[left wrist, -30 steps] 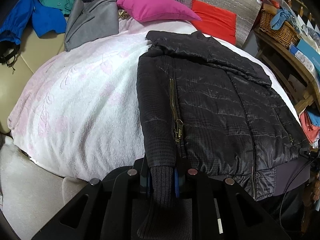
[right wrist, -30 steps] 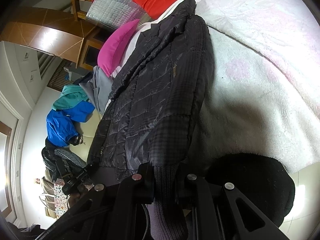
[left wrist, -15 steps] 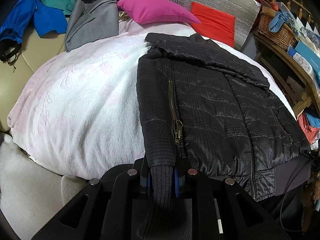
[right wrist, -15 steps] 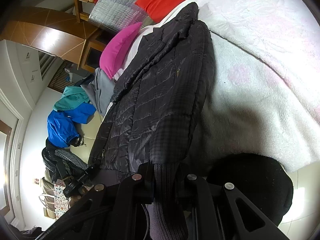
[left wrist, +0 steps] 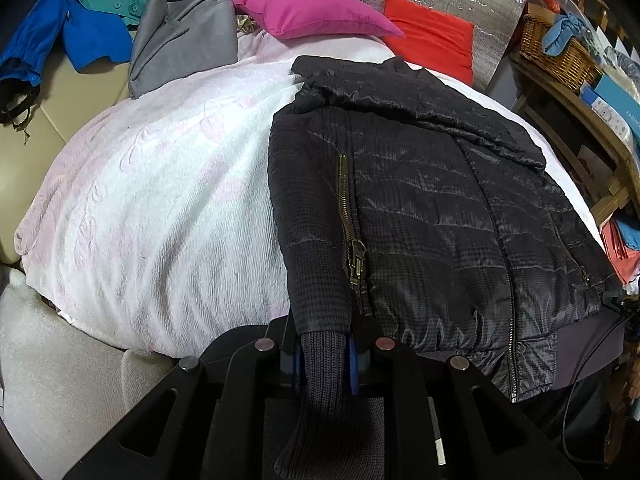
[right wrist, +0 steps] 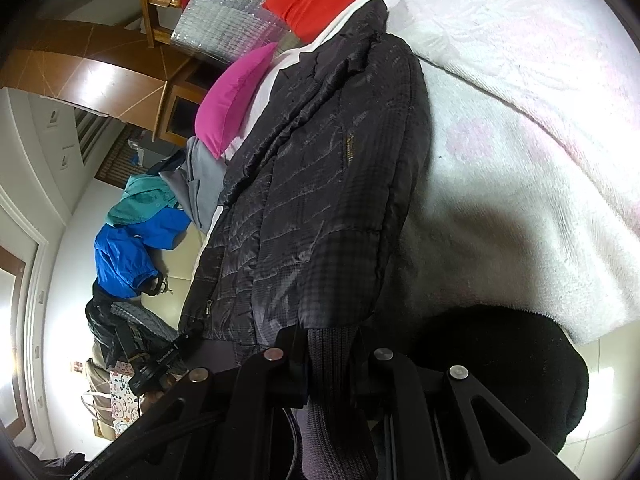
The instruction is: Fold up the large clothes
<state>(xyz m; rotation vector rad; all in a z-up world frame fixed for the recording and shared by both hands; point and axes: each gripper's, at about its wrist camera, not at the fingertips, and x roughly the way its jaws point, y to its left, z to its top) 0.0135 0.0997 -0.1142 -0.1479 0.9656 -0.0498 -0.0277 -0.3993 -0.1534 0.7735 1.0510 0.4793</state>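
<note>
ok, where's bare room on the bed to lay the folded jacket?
Free: the white-pink blanket left of the black jacket, bordered by the grey garment and magenta pillow at the head. Crowded: the shelf side past the jacket with the wicker basket, and the head end with the red cushion.

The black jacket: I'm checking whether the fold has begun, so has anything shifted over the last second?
Nothing visibly changed. The black quilted jacket lies flat on the white blanket, with the left gripper and right gripper each clamped on a ribbed cuff.

Pink pillow (left wrist: 316,12), red cushion (left wrist: 432,44), wicker basket (left wrist: 560,54)
</note>
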